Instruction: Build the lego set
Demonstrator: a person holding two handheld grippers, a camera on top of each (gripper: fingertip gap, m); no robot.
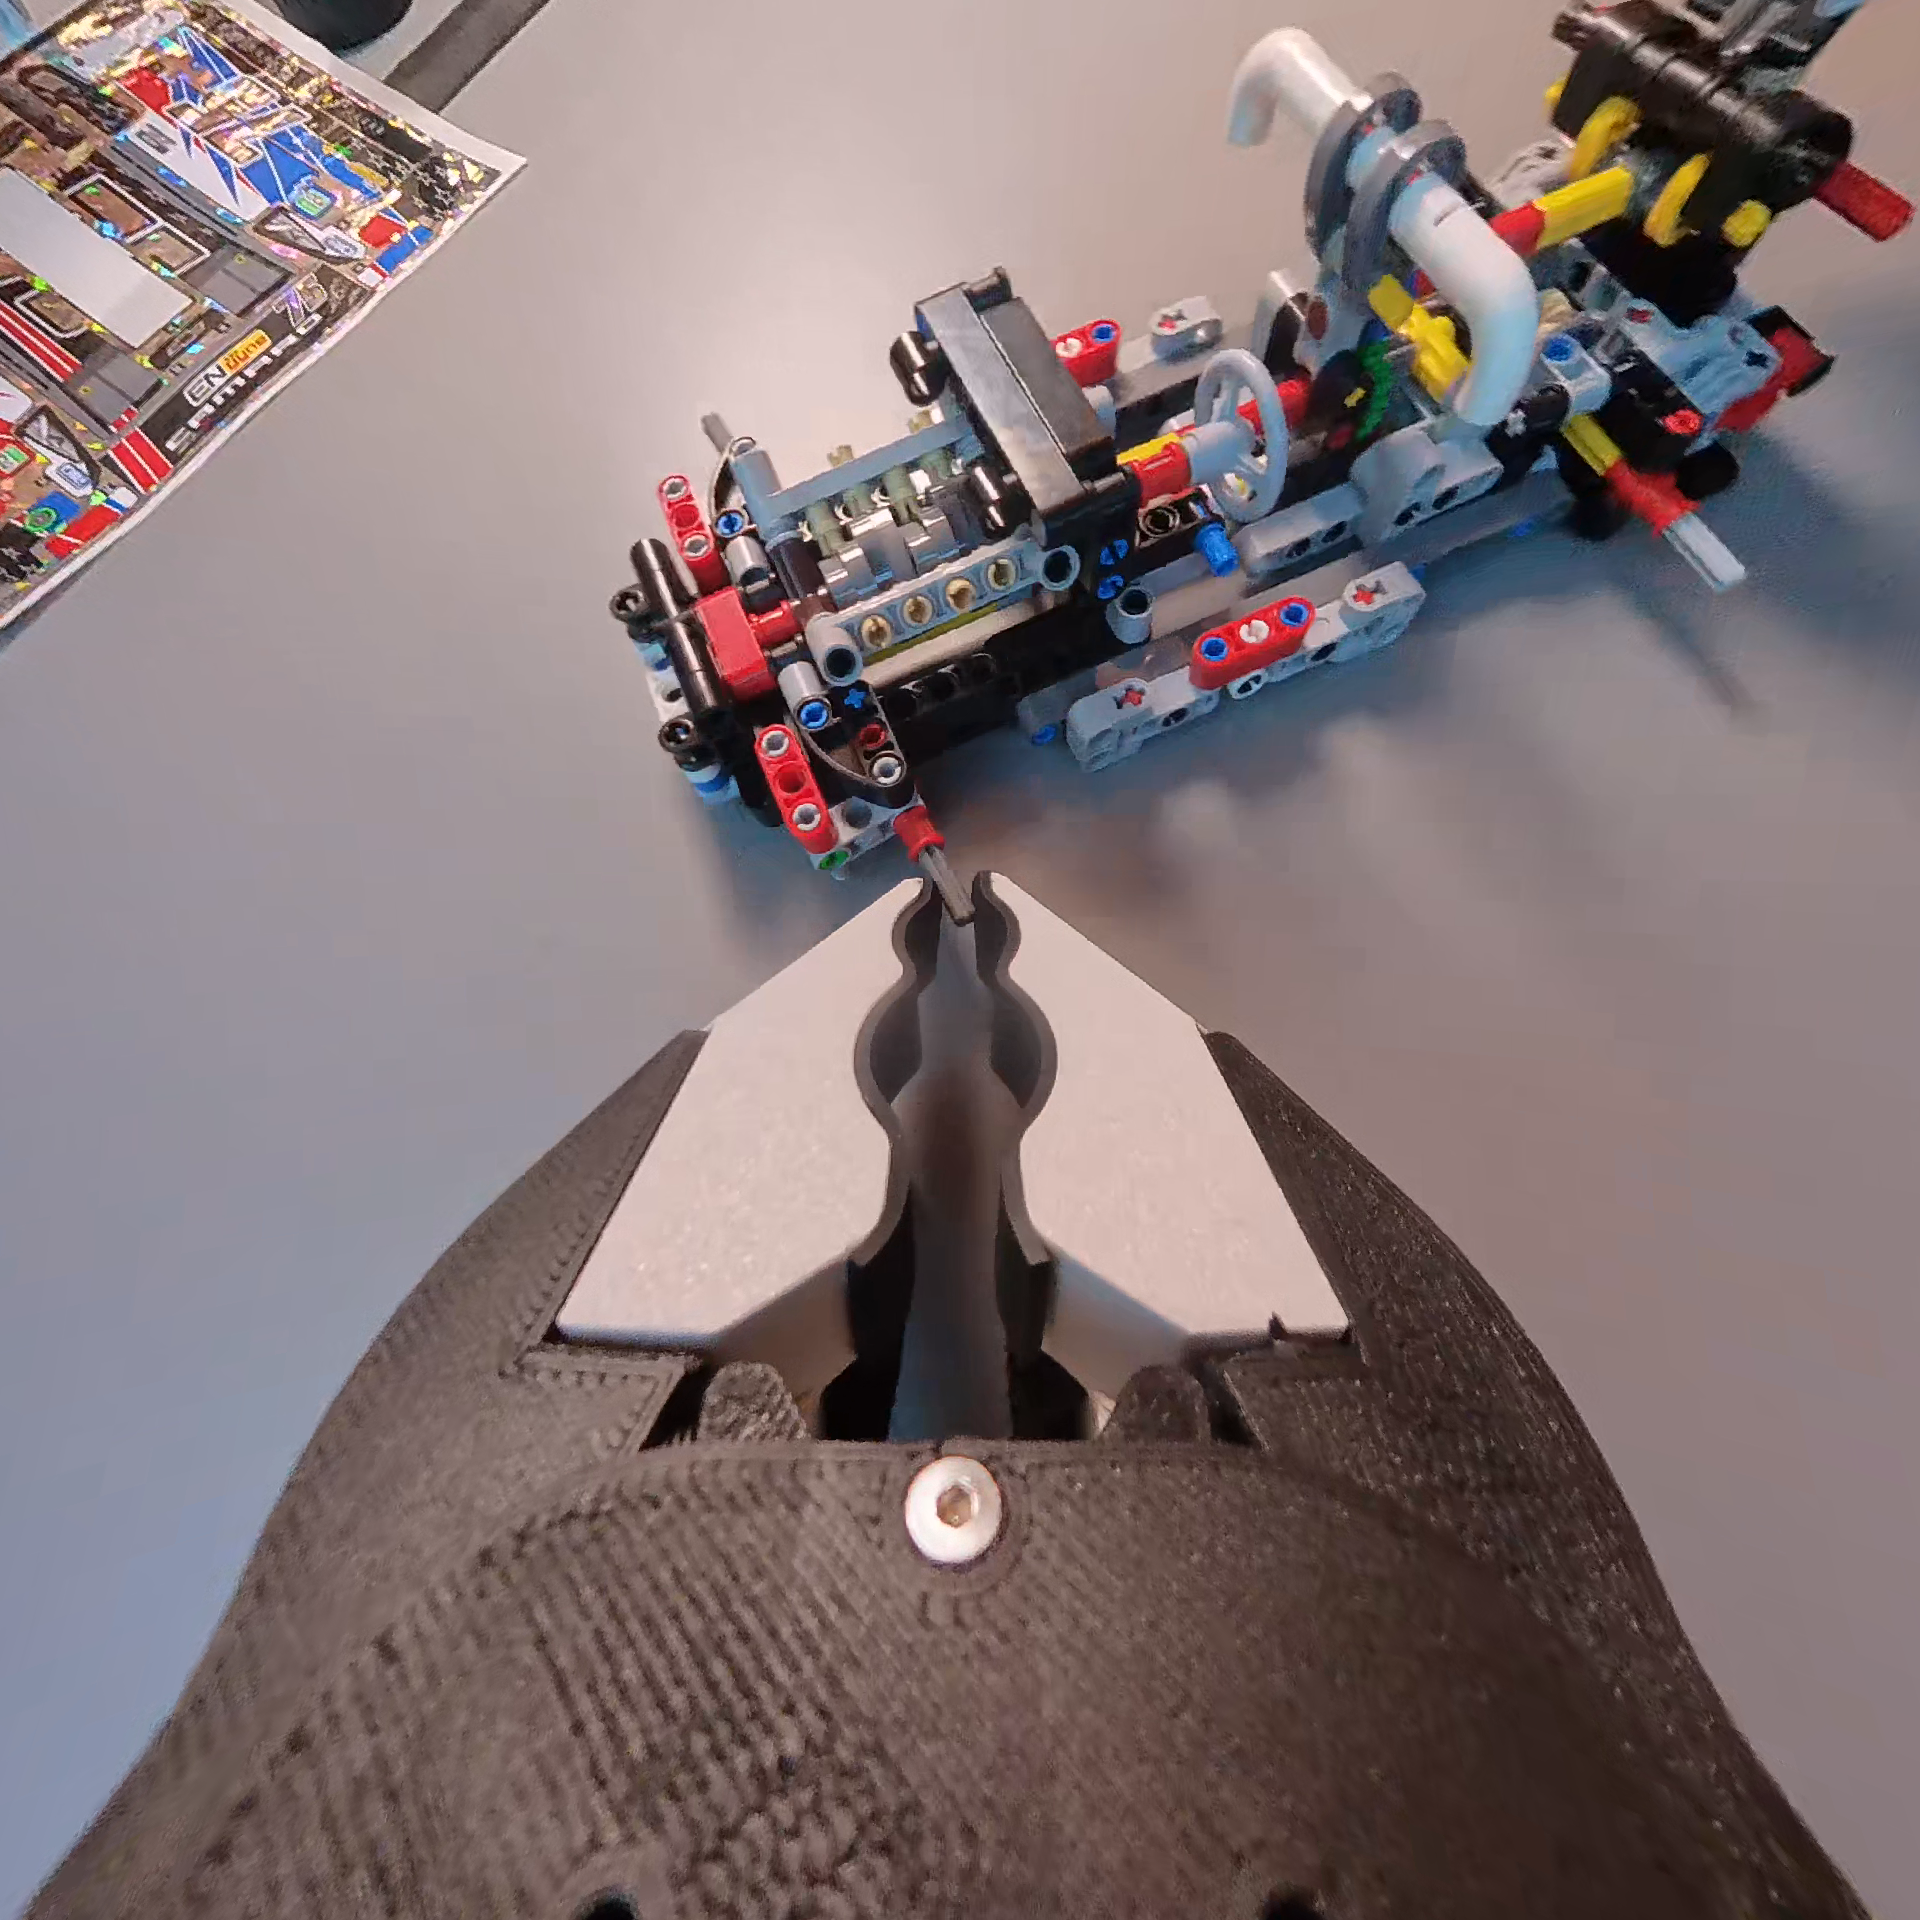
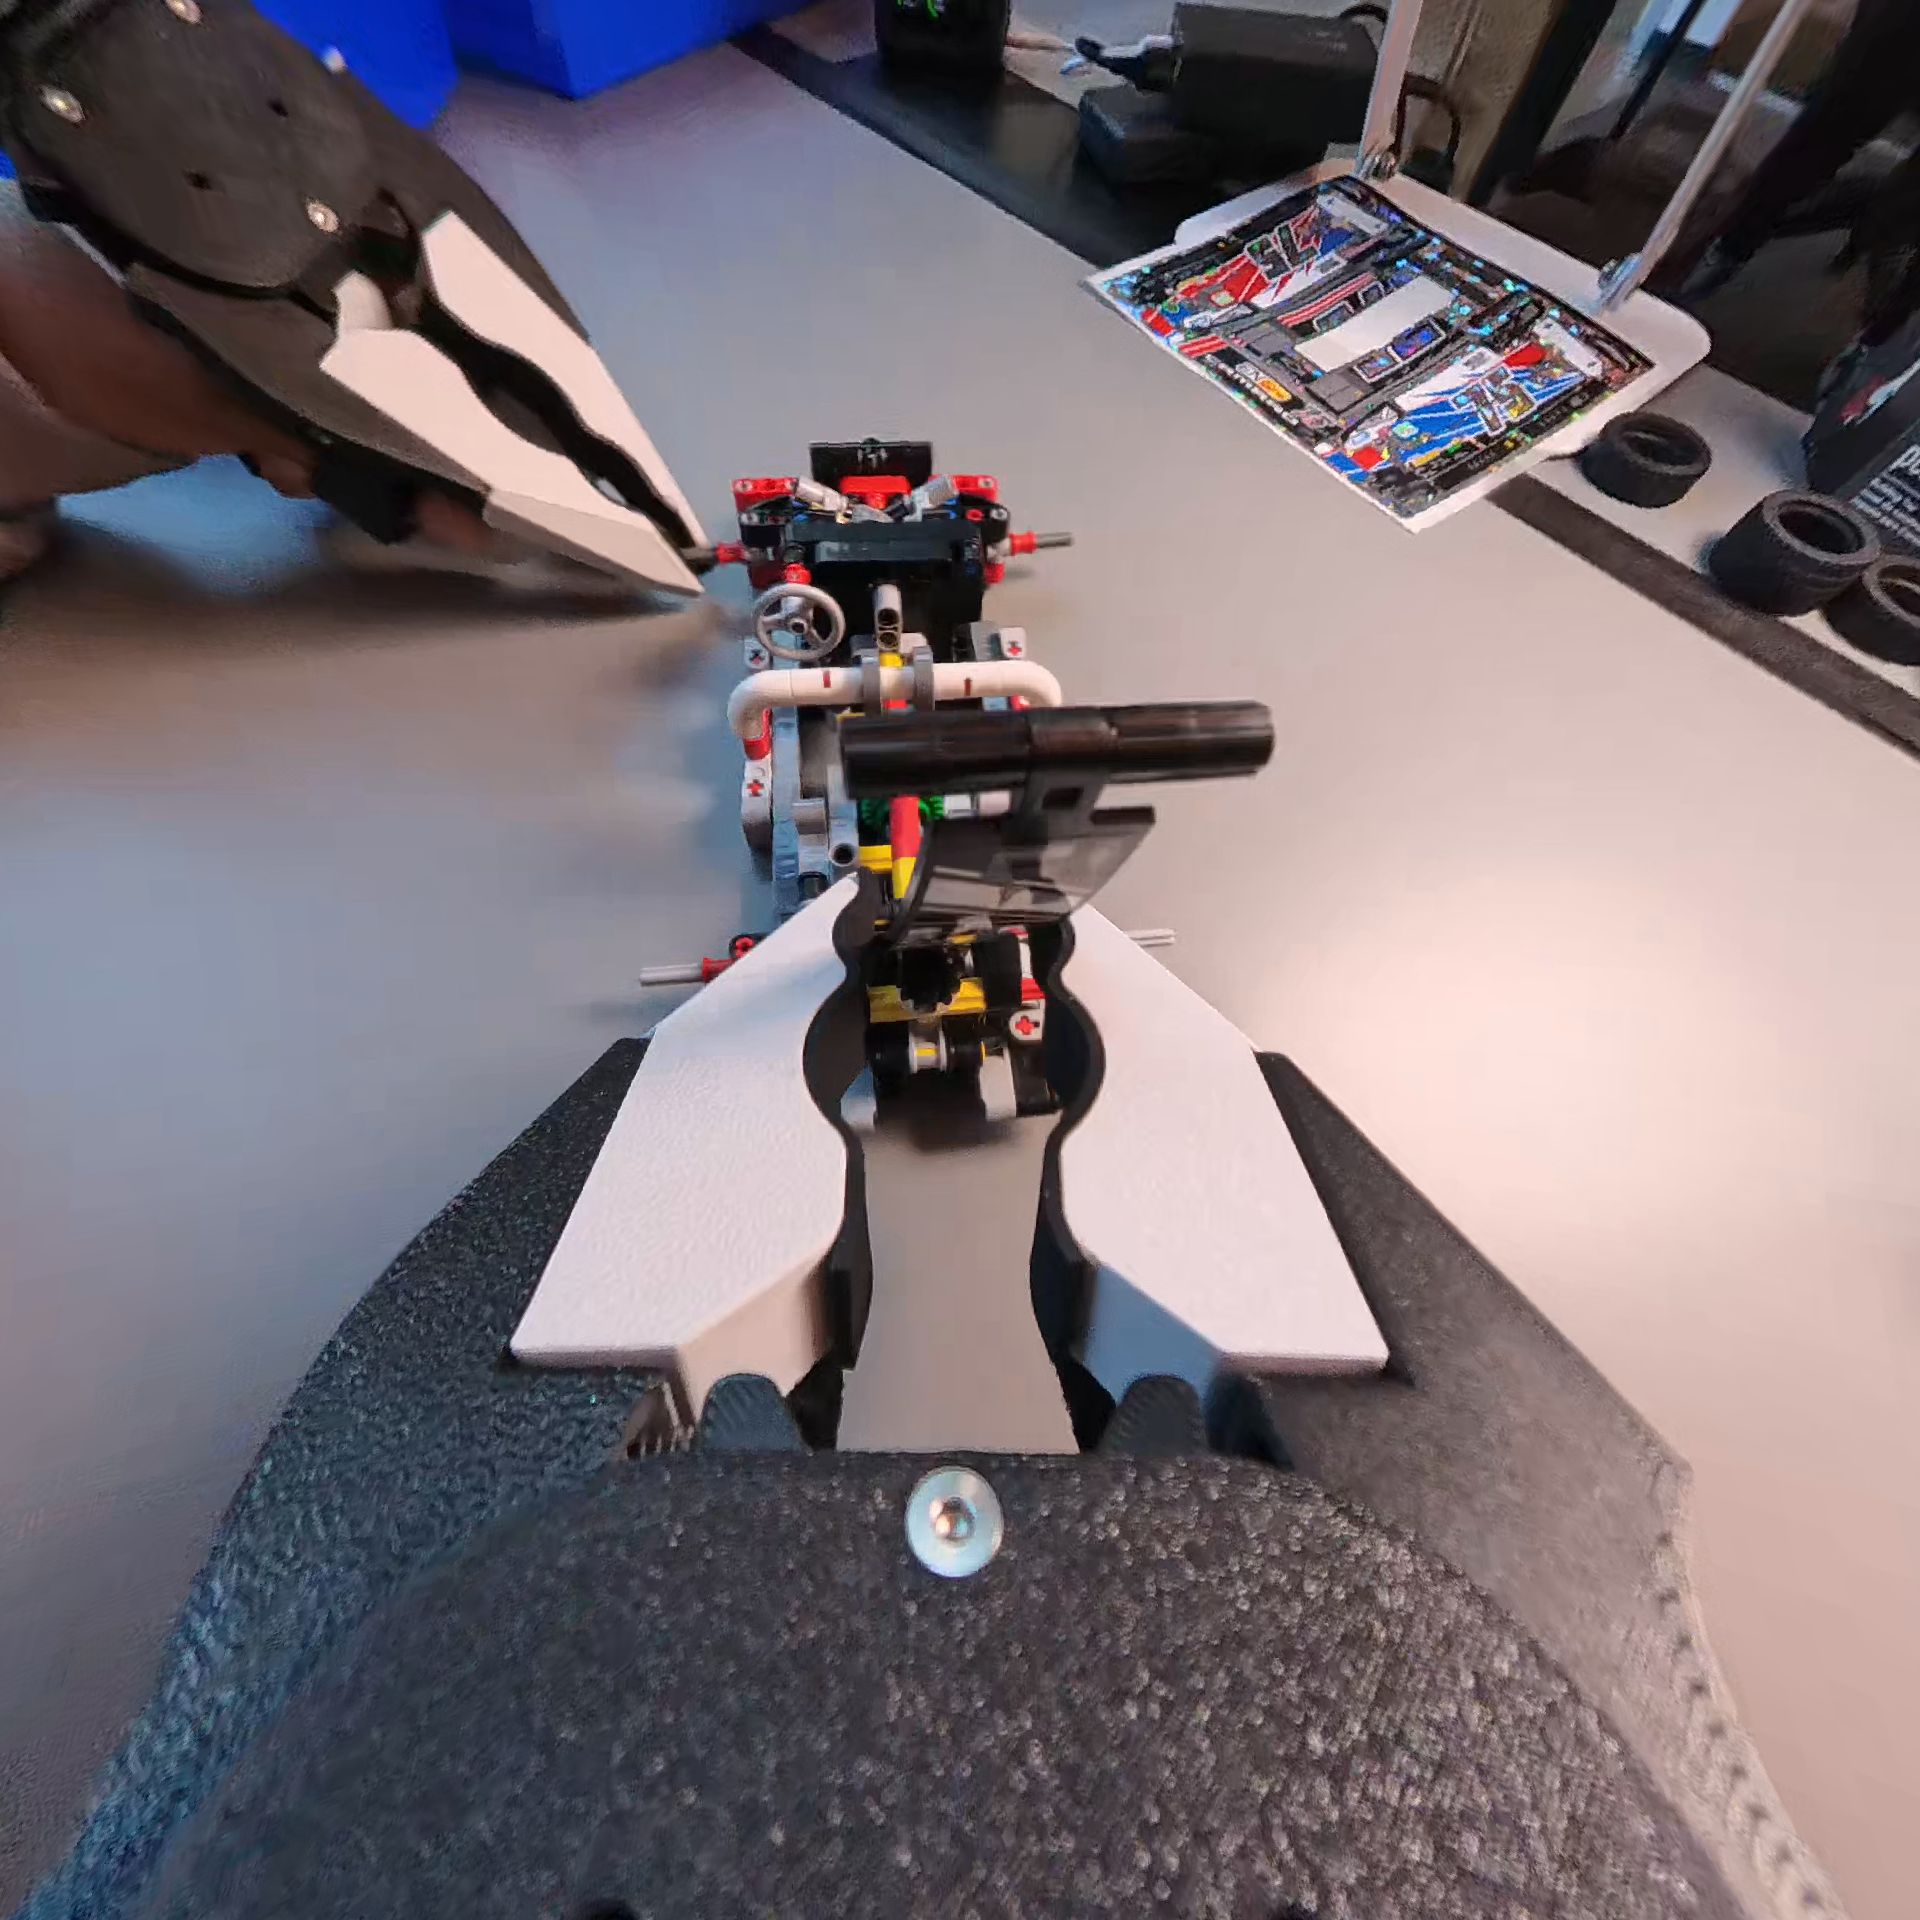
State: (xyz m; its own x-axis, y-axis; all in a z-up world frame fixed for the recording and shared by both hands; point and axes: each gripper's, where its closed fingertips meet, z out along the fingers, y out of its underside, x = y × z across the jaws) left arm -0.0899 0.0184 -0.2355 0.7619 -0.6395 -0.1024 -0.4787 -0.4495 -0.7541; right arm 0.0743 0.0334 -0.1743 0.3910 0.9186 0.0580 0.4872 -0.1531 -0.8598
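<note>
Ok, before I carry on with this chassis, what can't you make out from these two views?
- Right gripper: its own fingers hide the contact with the lego chassis; grip unclear.
- Left wrist view: chassis rear cut off by the frame edge.
- Left gripper on the black axle: seating depth too small to judge.

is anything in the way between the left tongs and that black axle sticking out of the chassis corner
No, nothing visible. The left tongs are already on the black axle, tips closed around its outer end, and the red bush sits farther in toward the chassis. The table around it is bare.
</note>
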